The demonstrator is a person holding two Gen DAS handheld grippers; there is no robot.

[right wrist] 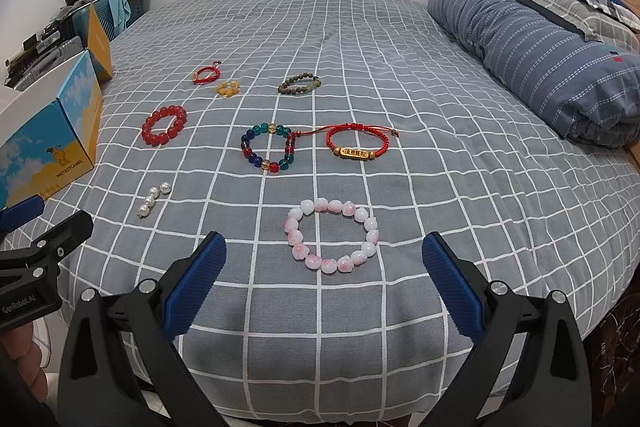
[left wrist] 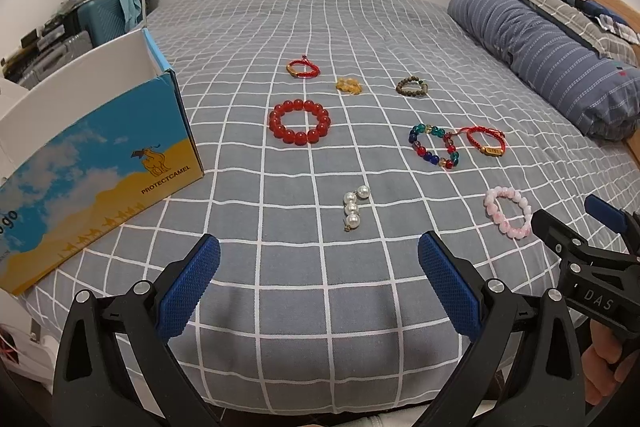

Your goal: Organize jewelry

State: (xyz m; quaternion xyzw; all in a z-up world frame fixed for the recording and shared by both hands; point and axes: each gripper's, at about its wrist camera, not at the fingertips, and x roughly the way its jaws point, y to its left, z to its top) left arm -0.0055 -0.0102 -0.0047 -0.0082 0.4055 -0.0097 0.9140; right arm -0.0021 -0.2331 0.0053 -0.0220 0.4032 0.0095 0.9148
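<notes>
Several pieces of jewelry lie on a grey checked bedsheet [left wrist: 280, 27]. My left gripper [left wrist: 320, 259] is open, just short of a pearl strand [left wrist: 354, 207]. Beyond it lie a red bead bracelet [left wrist: 300, 122], a red cord bracelet [left wrist: 303, 67], a yellow piece [left wrist: 348, 85] and a dark bead bracelet [left wrist: 412, 87]. My right gripper [right wrist: 324, 259] is open with a pink-white bead bracelet [right wrist: 332, 237] lying between its fingers on the sheet. Past that are a multicolour bead bracelet [right wrist: 267, 147] and a red cord bracelet with a gold tag [right wrist: 352, 145].
An open blue and yellow cardboard box [left wrist: 100, 163] stands on the bed at the left. A rolled blue striped duvet [right wrist: 540, 59] and pillows lie along the right side. Suitcases and a lamp stand beyond the bed's left edge. A hand holds each gripper.
</notes>
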